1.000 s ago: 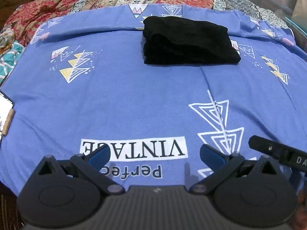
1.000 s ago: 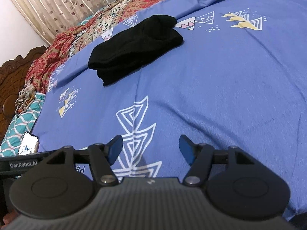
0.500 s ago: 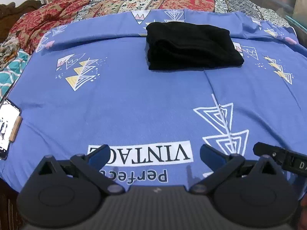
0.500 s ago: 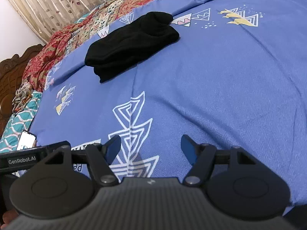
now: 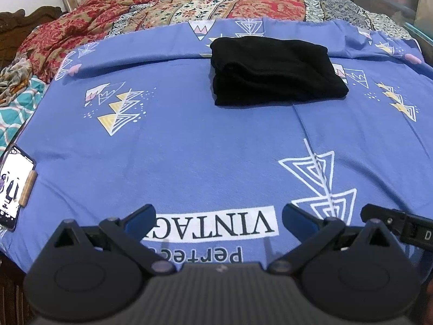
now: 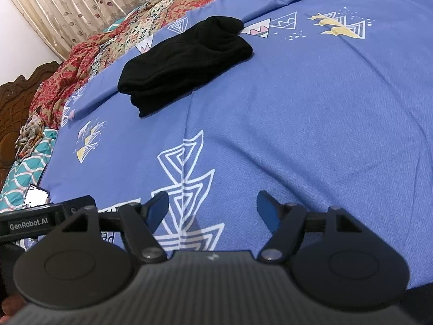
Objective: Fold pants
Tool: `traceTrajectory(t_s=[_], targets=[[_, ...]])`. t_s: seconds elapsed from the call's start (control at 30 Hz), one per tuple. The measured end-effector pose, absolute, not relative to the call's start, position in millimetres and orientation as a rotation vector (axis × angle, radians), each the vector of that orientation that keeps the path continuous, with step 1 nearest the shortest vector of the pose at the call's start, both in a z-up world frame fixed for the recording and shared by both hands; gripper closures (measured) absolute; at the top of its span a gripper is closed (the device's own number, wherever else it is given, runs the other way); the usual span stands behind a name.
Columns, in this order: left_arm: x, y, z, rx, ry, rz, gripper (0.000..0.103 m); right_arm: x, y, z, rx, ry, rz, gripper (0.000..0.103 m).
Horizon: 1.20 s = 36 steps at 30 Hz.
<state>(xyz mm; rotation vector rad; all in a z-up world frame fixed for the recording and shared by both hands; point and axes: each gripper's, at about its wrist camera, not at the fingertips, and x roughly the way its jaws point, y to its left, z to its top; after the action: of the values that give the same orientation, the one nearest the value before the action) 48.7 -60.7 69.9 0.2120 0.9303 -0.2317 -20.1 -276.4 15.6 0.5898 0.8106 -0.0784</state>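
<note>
The black pants point(image 5: 276, 74) lie folded into a thick rectangle on the far part of the blue bedsheet point(image 5: 189, 149), well apart from both grippers. The left gripper point(image 5: 217, 218) hangs over the near edge of the bed with its jaws spread and nothing between them, above the printed word "VINTAGE". The right gripper point(image 6: 212, 207) is likewise spread over a white triangle print; its jaws have just been opening, with nothing between them.

Only the left wrist view shows the lit phone point(image 5: 12, 187) almost whole, lying at the sheet's left edge; in the right wrist view it is a small bright patch partly hidden behind the other gripper's body. The right wrist view alone shows the carved wooden headboard point(image 6: 16, 100) clearly and the leaf-patterned curtain point(image 6: 81, 8). The patterned red quilt point(image 5: 189, 2) lies bunched beyond the sheet. The phone's screen content is too small to make out.
</note>
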Motion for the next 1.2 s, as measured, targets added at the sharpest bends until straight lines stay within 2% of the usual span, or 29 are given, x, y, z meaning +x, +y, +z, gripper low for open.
traceTrajectory(t_s=[0.67, 1.2], targets=[[49.5, -48.5, 77.3, 0.223, 0.885, -0.184, 0.000, -23.0, -269.7, 30.3, 0.600, 0.791, -0.054, 0.025], [50.6, -42.8, 69.8, 0.213, 0.930, -0.164, 0.000, -23.4, -267.6, 27.6, 0.606, 0.801, -0.062, 0.025]])
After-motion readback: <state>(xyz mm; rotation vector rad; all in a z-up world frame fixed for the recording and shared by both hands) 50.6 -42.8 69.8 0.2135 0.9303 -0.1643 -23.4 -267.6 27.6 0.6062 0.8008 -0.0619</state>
